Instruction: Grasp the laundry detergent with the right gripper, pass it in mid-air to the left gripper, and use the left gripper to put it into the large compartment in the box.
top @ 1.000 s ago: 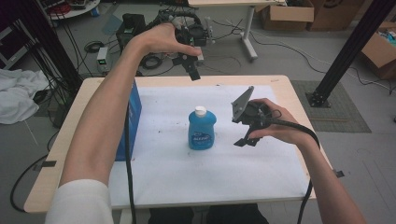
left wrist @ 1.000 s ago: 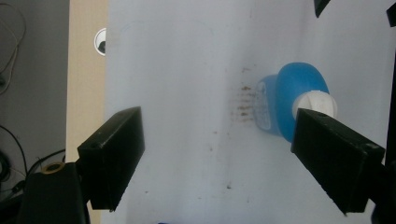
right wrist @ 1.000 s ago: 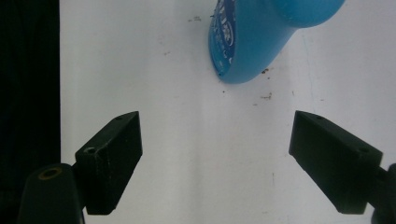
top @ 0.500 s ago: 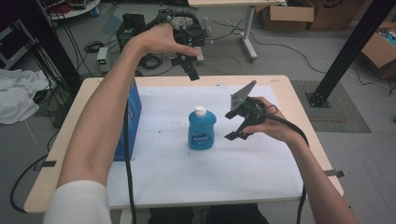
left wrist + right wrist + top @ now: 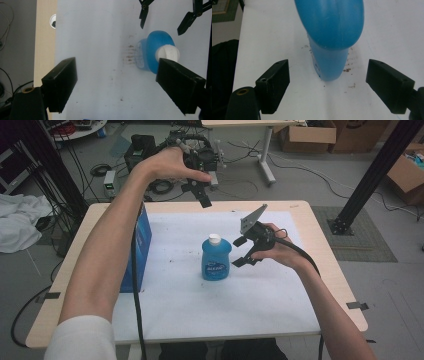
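A translucent blue plastic bottle with a white ribbed screw cap (image 5: 216, 257) is standing upright near the middle of the tabletop (image 5: 320, 240), on the white sheet (image 5: 200, 305) that is covering most of the light wooden surface. Its long axis is running straight up, cap pointing at the ceiling; its body is flattened and broad-shouldered, with a printed label on the face turned towards the near edge. In the left gripper view the bottle (image 5: 155, 53) is showing from above as a blue oval with the round cap at its centre, and in the right gripper view its smooth, glossy side (image 5: 329, 37) is rising between the two black jaws without touching either.

The right gripper (image 5: 243, 251) is hanging just beside the bottle on the side of the right edge, jaws spread wide and pointing at it; they have just been closing a little, and the pads are not yet pressing on the plastic. The left gripper (image 5: 202, 195) is hovering high above the far edge, jaws standing wide apart with nothing between them.

A tall blue cardboard box (image 5: 141, 245) is standing near the left edge. Small brown specks are dotting the sheet around the bottle's base.
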`<state>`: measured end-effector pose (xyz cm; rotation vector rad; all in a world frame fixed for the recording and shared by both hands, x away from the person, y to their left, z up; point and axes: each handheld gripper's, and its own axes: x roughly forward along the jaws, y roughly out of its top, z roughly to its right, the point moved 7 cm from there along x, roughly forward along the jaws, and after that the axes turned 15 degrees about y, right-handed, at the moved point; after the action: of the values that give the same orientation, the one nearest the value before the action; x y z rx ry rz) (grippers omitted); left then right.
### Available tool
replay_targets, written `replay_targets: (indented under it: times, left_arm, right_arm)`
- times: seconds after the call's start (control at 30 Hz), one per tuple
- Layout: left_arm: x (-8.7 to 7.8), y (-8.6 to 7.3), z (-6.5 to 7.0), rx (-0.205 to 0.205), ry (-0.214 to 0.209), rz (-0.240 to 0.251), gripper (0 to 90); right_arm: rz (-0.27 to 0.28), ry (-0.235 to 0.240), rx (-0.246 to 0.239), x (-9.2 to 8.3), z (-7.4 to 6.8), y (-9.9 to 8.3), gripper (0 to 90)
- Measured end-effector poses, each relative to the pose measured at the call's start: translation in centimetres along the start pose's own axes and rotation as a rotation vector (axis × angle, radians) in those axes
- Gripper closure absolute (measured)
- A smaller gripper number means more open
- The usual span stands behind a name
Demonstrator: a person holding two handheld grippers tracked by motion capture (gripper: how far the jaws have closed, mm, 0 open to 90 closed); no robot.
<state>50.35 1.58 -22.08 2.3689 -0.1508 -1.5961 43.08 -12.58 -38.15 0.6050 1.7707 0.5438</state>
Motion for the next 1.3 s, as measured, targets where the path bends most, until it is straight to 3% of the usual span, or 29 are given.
replay_targets:
  times: [0.27,0.53,1.3]
  left_arm:
    - [-0.1,-0.1,0.1,-0.002,0.001,0.000,18.1]
    - [0.0,-0.2,0.3,-0.001,0.002,0.002,18.1]
    - [0.1,-0.8,0.5,-0.016,0.004,0.009,18.2]
  right_arm:
    - [0.076,0.073,-0.017,1.2,0.6,0.3,20.5]
    - [0.110,0.091,-0.022,2.1,1.4,0.7,20.4]
    - [0.120,0.132,-0.043,4.5,1.8,1.5,19.7]
